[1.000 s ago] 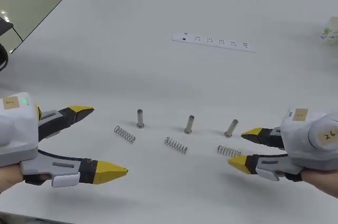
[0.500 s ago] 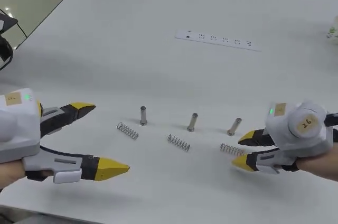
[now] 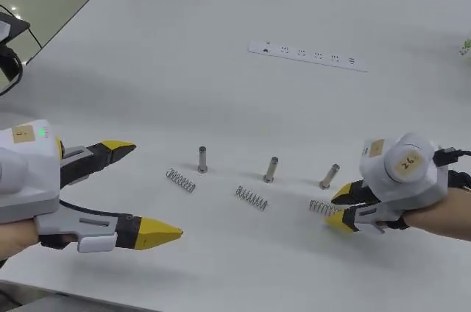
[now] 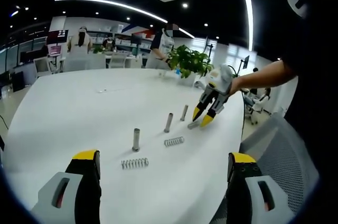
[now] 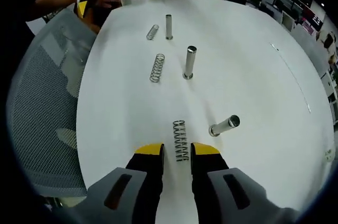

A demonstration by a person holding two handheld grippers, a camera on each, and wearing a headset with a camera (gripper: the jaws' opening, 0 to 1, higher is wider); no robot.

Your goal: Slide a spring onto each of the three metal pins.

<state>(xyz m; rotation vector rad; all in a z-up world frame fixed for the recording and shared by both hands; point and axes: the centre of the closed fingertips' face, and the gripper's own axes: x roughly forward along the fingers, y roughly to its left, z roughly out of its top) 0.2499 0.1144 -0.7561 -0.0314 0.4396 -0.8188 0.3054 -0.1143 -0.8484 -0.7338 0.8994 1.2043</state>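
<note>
The right tool, narrowly open astride the end of the rightmost spring lying on the bench beside its pin, should close gently; the left tool hangs wide open.

The left claw hovers at the near left, level, its yellow-tipped jaws spread wide apart. The right claw points leftward and slightly down, its jaws drawn close with a narrow gap between them.
</note>
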